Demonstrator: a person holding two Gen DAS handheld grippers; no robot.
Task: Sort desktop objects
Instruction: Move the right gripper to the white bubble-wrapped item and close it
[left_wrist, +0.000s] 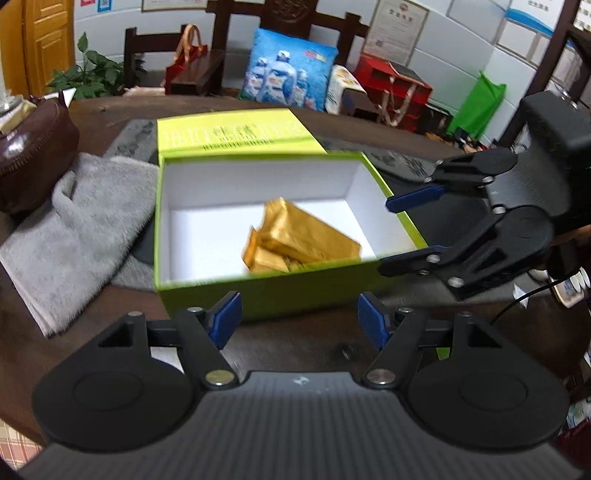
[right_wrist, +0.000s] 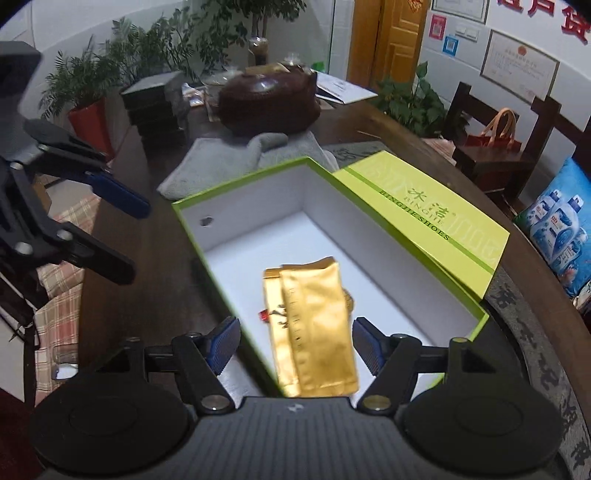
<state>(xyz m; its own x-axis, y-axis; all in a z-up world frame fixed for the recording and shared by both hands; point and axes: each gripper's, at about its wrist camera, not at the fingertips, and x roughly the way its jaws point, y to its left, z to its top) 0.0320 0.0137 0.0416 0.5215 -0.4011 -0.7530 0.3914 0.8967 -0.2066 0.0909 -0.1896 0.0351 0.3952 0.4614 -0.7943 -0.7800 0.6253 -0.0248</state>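
Note:
A green shoe box (left_wrist: 288, 291) with a white inside stands open on the dark table, its lid (left_wrist: 236, 134) lying behind it. Gold foil packets (left_wrist: 299, 240) lie in the box. The box (right_wrist: 192, 225), lid (right_wrist: 432, 218) and packets (right_wrist: 314, 332) show in the right wrist view too. My left gripper (left_wrist: 299, 321) is open and empty just before the box's front wall; it also shows in the right wrist view (right_wrist: 125, 236). My right gripper (right_wrist: 291, 347) is open over the packets, not touching them; in the left wrist view it (left_wrist: 402, 232) hangs at the box's right rim.
A grey towel (left_wrist: 81, 229) lies left of the box, with a brown leather bag (left_wrist: 33, 147) behind it. Black boxes (right_wrist: 155, 107) are stacked at the table's far side. Chairs, a blue cushion (left_wrist: 288, 70) and plants stand beyond the table.

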